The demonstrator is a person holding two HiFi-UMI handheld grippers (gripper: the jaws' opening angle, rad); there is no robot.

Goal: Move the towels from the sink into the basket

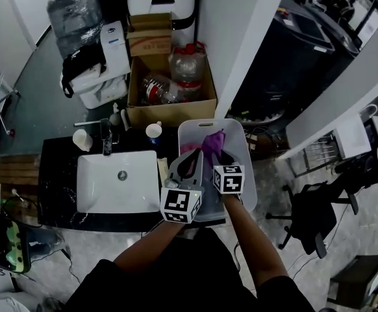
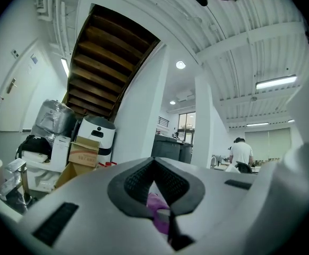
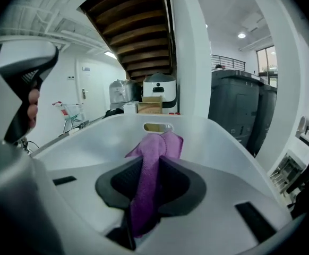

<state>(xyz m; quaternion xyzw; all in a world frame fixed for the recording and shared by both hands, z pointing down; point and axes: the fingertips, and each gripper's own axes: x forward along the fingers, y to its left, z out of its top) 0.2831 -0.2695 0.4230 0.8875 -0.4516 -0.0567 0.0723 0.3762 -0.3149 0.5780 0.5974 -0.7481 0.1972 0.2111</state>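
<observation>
Jaws of the right gripper (image 3: 152,163) are pressed together on a purple cloth towel (image 3: 155,150), which runs up between the dark ribbed pads (image 3: 176,182) and spills out past their tips in a loose fold. In the right gripper view that fold sits over the hollow of a white plastic basket (image 3: 91,137), below the handle slot (image 3: 157,127) cut in its far wall. From the head view the towel (image 1: 212,143) is over the far half of the basket (image 1: 248,169), which stands on the right end of a black countertop (image 1: 56,187), just beside a white rectangular sink (image 1: 101,190). The towel is clear of the sink. The right gripper (image 1: 217,156) reaches in from the near rim, its marker cube (image 1: 228,179) over the basket. The left gripper (image 1: 188,164) is just beside it on the sink side, its marker cube (image 1: 181,204) at the basket's near-left corner. In its own view the left gripper (image 2: 154,161) has its jaw tips meeting; a scrap of purple shows in the gap behind them, and I cannot tell whether it is pinched or only seen through. A chrome faucet (image 1: 106,142) and a white paper cup (image 1: 82,139) stand behind the sink, and an open brown cardboard box (image 1: 137,112) sits beyond the counter.
</observation>
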